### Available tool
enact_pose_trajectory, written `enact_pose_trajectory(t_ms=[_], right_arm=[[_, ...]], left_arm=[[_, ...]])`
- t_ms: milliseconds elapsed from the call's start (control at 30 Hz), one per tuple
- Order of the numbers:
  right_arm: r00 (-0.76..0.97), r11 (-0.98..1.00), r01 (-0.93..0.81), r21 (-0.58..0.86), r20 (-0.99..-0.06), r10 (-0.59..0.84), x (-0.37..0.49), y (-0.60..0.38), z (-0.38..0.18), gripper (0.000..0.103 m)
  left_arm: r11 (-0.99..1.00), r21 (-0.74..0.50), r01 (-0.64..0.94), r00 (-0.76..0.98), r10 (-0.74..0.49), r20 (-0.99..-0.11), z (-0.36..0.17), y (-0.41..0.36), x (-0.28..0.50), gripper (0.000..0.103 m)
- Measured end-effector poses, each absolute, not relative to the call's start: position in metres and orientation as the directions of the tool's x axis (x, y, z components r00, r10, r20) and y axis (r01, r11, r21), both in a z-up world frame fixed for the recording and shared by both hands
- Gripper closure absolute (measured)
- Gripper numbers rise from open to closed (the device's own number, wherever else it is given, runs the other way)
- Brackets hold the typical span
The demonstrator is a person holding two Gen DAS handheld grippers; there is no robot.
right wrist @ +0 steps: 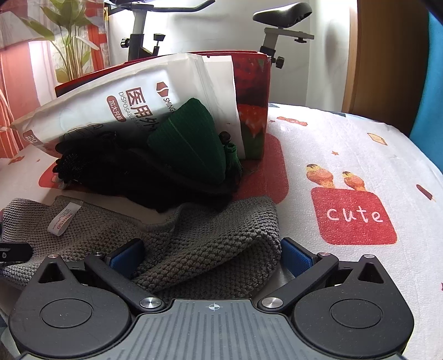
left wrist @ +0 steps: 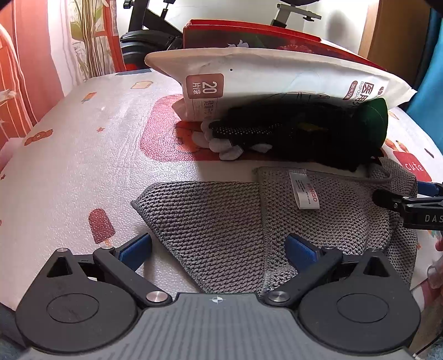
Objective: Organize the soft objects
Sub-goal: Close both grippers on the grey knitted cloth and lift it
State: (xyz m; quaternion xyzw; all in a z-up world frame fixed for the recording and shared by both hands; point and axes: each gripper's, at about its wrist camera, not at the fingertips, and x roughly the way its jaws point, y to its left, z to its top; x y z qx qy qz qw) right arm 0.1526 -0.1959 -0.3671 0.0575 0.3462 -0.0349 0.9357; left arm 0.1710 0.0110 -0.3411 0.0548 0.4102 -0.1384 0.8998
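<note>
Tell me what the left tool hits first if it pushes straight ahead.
Probably the grey knit cloth: it already lies between the open left tool. Beyond it sit the black gloves, but depth there is unclear.

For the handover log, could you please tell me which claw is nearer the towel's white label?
Right. The right claw hangs just beside the white label; the left claw sits further back, over the grey towel's near edge.

This is someone's home, a lived-in room rather than any workplace. An exercise bike (right wrist: 279, 16) stands against the white wall, with a leafy potted plant (right wrist: 69, 36) beside red-and-white patterned curtains (left wrist: 19, 69). In front lies a soft mat (right wrist: 346, 166) printed with cartoon sweets and the word "cute", strewn with a grey knitted cloth (left wrist: 221, 218), gloves (left wrist: 249, 133) and a pack of disposable masks (left wrist: 277, 77).
</note>
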Motion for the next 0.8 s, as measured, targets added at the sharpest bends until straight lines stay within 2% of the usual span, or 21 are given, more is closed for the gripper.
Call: enact_pose_trajectory(t_ms=[133,200,267,333,400,467,500,533,567,633,800], right_arm=[[0.742,0.993,0.083,0.089,-0.670,-0.002,0.155,-0.195,-0.364,0.000],[0.734,0.993,0.062,0.101,-0.679,0.024,0.155,-0.194,-0.362,0.001],[0.728,0.994,0.037,0.098,-0.684,0.040,0.154,-0.190,-0.360,0.007],[0.728,0.995,0.014,0.098,-0.683,0.058,0.154,-0.187,-0.357,0.018],[0.725,0.995,-0.006,0.101,-0.684,0.074,0.154,-0.186,-0.355,0.027],[0.722,0.994,-0.025,0.108,-0.685,0.093,0.155,-0.184,-0.353,0.036],[0.721,0.993,-0.032,0.112,-0.685,0.101,0.155,-0.184,-0.352,0.043],[0.720,0.992,-0.039,0.117,-0.685,0.109,0.156,-0.184,-0.350,0.050],[0.719,0.991,-0.044,0.125,-0.685,0.119,0.156,-0.183,-0.349,0.053],[0.724,0.990,-0.040,0.138,-0.679,0.124,0.155,-0.184,-0.345,0.066],[0.733,0.984,-0.012,0.180,-0.668,0.131,0.149,-0.196,-0.341,0.090]], left_arm=[[0.956,-0.021,0.292,0.629,-0.209,-0.749,-0.340,0.012,0.169,0.004],[0.954,-0.031,0.298,0.632,-0.222,-0.742,-0.337,0.013,0.168,0.012],[0.953,-0.035,0.300,0.637,-0.227,-0.737,-0.336,0.014,0.167,0.019],[0.951,-0.047,0.305,0.640,-0.241,-0.730,-0.333,0.015,0.166,0.031],[0.950,-0.057,0.307,0.642,-0.251,-0.724,-0.332,0.016,0.166,0.046],[0.947,-0.084,0.310,0.637,-0.273,-0.721,-0.331,0.018,0.166,0.056],[0.944,-0.103,0.314,0.632,-0.289,-0.719,-0.331,0.019,0.166,0.071],[0.940,-0.122,0.317,0.624,-0.304,-0.720,-0.331,0.021,0.166,0.081],[0.938,-0.139,0.317,0.615,-0.315,-0.723,-0.332,0.022,0.168,0.093],[0.938,-0.159,0.307,0.623,-0.324,-0.712,-0.331,0.025,0.167,0.094],[0.936,-0.184,0.299,0.645,-0.341,-0.684,-0.324,0.029,0.165,0.096]])
